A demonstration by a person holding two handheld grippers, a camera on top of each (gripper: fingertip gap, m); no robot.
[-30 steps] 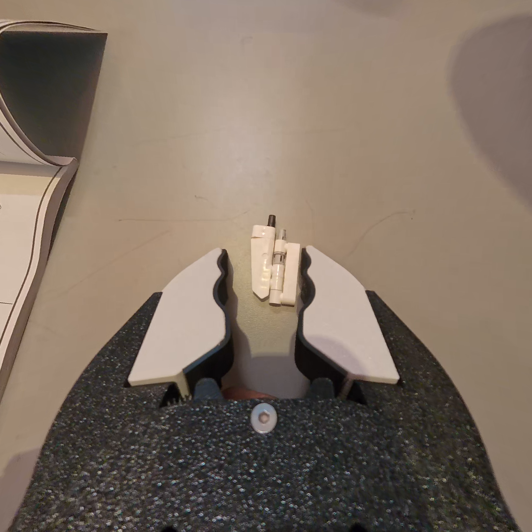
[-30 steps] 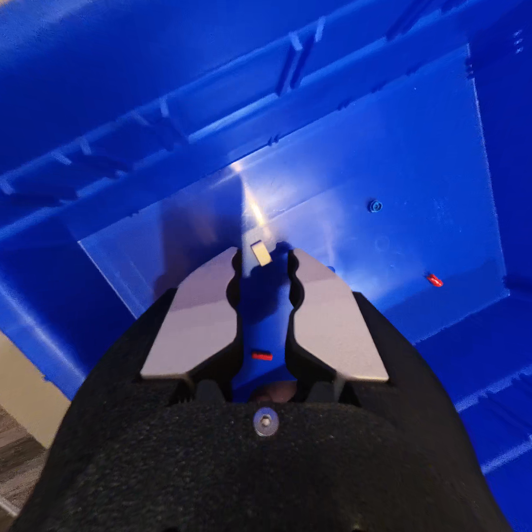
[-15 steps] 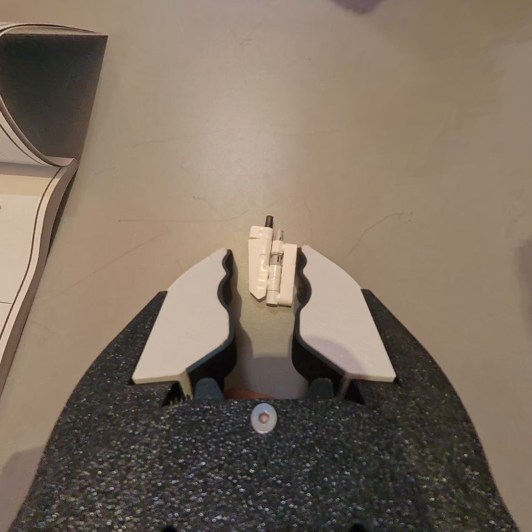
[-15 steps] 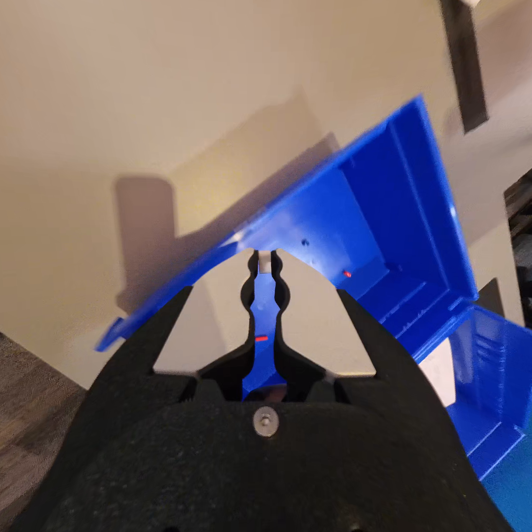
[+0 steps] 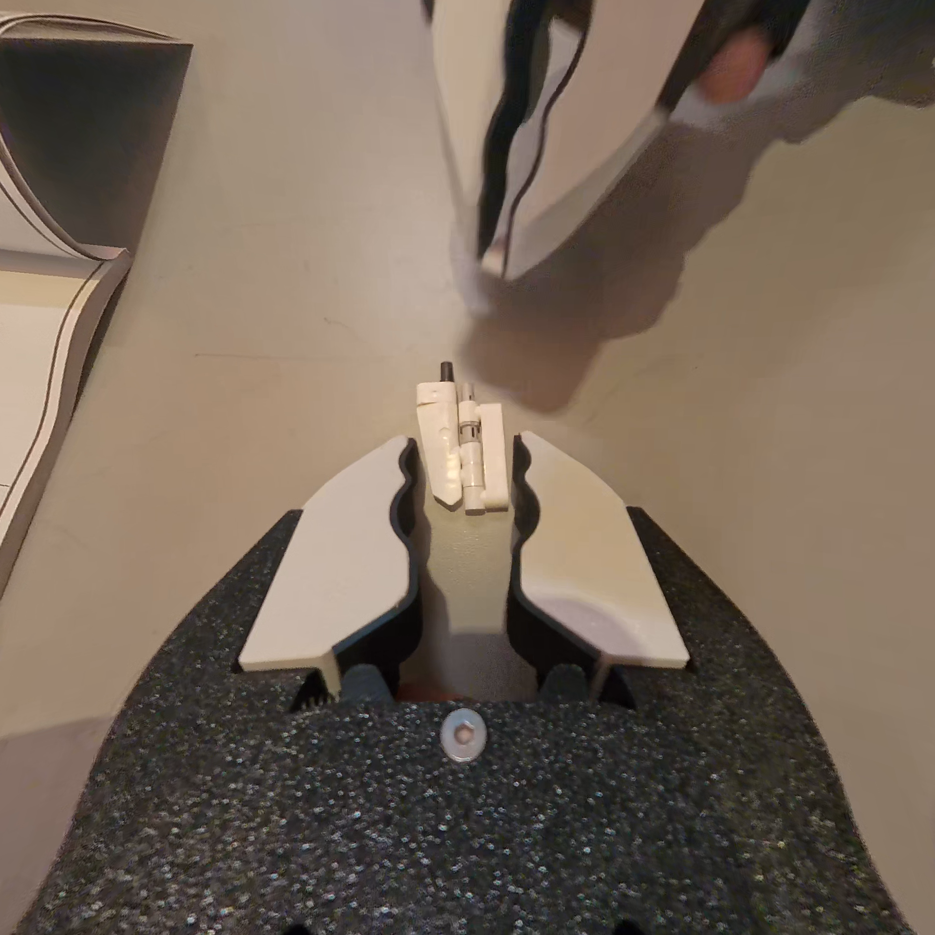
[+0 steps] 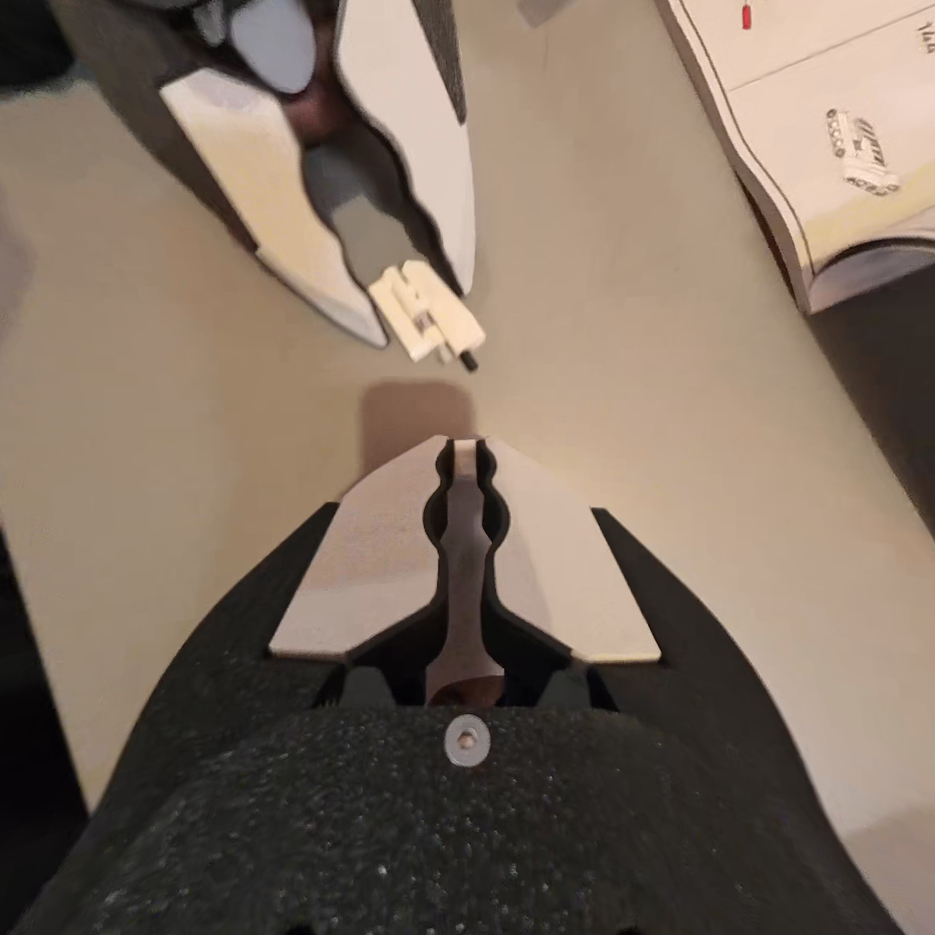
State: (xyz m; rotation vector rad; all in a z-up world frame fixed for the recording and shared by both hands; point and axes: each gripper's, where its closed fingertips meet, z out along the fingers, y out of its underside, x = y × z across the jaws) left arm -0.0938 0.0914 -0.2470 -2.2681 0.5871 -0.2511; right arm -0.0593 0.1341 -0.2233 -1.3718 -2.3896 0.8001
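A white brick assembly (image 5: 463, 450) with a small black pin at its far end lies flat on the tan table (image 5: 253, 253). My left gripper (image 5: 464, 445) is open and straddles the assembly, with a thin gap showing at each pad. The right wrist view shows the same assembly (image 6: 425, 316) between the left gripper's fingertips (image 6: 420, 308). My right gripper (image 6: 465, 445) is shut on a small white piece (image 6: 465, 458) and hovers just short of the assembly's pin end. In the left wrist view the right gripper (image 5: 488, 263) comes in blurred from the top right, above and beyond the assembly.
An open booklet (image 5: 50, 303) lies at the left edge of the left wrist view and shows at the upper right of the right wrist view (image 6: 835, 152). A person's hand (image 5: 733, 76) holds the right gripper. One gripper's finger ends stand about 7 centimeters off the other's.
My right gripper shut on the small white piece inside a blue bin, lifted it out and swung over to the table, facing the left gripper. My left jaws narrowed around the assembly, which has not moved.
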